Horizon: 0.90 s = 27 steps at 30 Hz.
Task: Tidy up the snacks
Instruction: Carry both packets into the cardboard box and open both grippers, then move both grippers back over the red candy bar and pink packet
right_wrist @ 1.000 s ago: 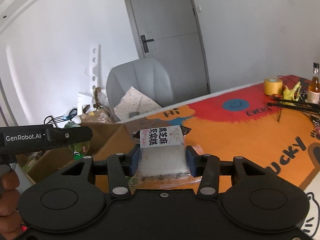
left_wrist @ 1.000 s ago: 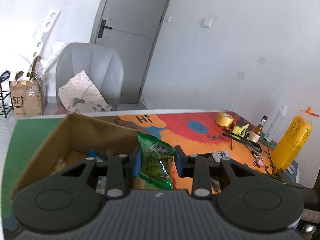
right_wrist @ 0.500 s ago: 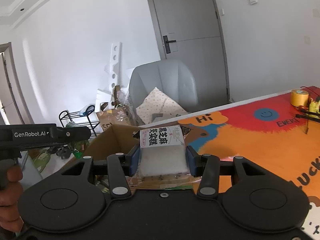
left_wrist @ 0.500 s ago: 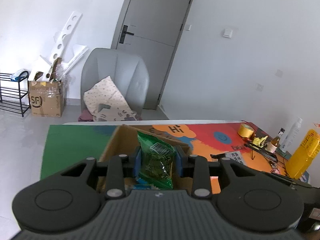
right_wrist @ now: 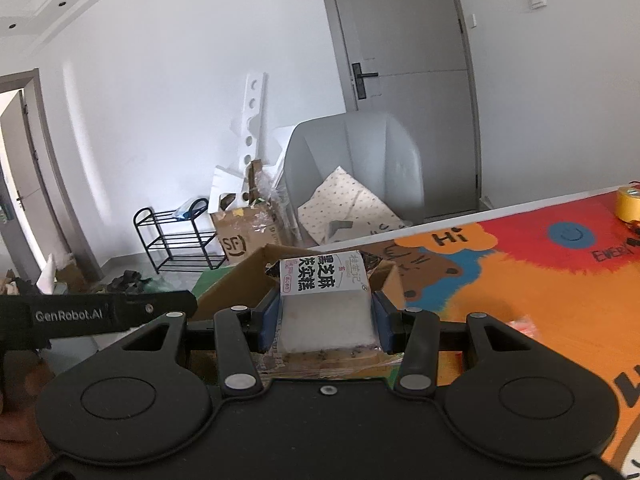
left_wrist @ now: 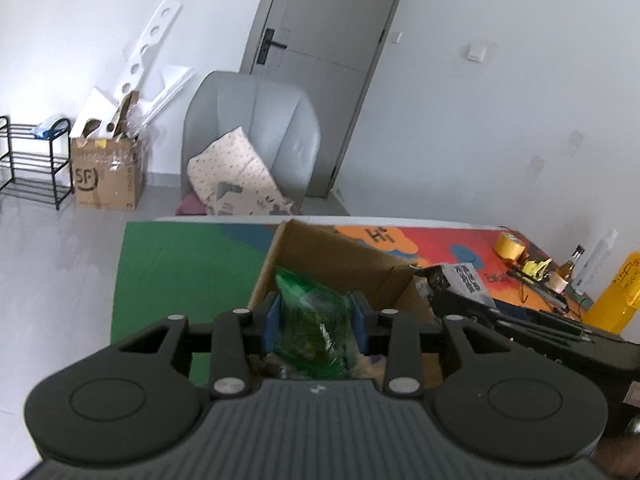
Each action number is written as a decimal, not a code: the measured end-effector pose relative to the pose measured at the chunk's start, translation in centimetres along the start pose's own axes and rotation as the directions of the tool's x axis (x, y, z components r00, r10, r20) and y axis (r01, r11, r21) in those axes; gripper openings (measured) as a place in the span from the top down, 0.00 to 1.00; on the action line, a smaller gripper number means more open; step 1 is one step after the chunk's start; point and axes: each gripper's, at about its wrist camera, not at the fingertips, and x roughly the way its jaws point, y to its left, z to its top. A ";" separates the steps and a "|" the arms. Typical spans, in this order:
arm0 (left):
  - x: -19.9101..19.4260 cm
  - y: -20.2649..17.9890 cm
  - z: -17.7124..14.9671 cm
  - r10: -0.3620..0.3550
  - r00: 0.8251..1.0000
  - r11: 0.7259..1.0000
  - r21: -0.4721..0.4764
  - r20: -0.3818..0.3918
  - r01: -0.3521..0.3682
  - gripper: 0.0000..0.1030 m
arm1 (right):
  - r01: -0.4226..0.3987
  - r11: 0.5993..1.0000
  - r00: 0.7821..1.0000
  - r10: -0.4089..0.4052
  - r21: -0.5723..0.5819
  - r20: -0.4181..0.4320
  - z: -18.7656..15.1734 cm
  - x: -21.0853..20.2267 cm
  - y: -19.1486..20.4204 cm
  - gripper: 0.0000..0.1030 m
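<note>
Holding one packet each, both grippers hang over an open cardboard box [left_wrist: 332, 256] of plain brown corrugated board, flaps up, standing on a table mat [right_wrist: 520, 300] printed in flat orange, red, blue and green.

Item 1: green snack bag [left_wrist: 310, 320], glossy crinkled film, blurred; upright between the blue pads of the left gripper [left_wrist: 316, 320], above the box interior. The jaws are opening at this moment; whether the pads press on the bag cannot be told for sure, though they appear to touch its sides.

Item 2: white snack pack [right_wrist: 326, 300], block-shaped, matt white wrapper with black printed characters on the top face; clamped flat between the blue pads of the right gripper [right_wrist: 326, 312], just over the near edge of the box.

Pose: both tools tilt moderately downward, black ribbed housings level. The left gripper's black body appears at the left edge of the right wrist view, beside the box.

Surroundings: grey padded chair [left_wrist: 252, 136], smooth, holding a spotted cushion [left_wrist: 236, 176].
</note>
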 end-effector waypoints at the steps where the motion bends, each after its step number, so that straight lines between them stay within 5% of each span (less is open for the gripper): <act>1: 0.0 0.3 0.0 0.002 1.000 1.000 -0.004 -0.005 -0.002 0.62 | -0.005 1.000 1.000 0.005 0.000 -0.005 0.0 0.2 0.2 0.56; 6: -0.5 1.7 0.1 0.020 1.000 0.999 -0.027 0.007 -0.019 0.48 | -0.017 1.000 0.999 0.016 -0.006 -0.030 -0.3 1.3 1.1 0.56; 20: -0.8 4.4 0.7 0.072 0.997 0.995 -0.077 0.032 -0.069 0.27 | -0.056 0.998 0.997 0.055 -0.001 -0.053 0.7 4.0 3.0 0.54; 24: -0.7 4.5 0.6 0.079 0.996 0.994 -0.083 0.030 -0.076 0.25 | -0.045 0.999 0.998 0.044 -0.024 -0.040 1.0 3.9 3.7 0.19; 27: -0.7 4.4 0.4 0.082 0.996 0.993 -0.082 0.030 -0.080 0.21 | -0.026 1.000 0.999 0.025 -0.013 -0.041 1.0 3.5 3.2 0.19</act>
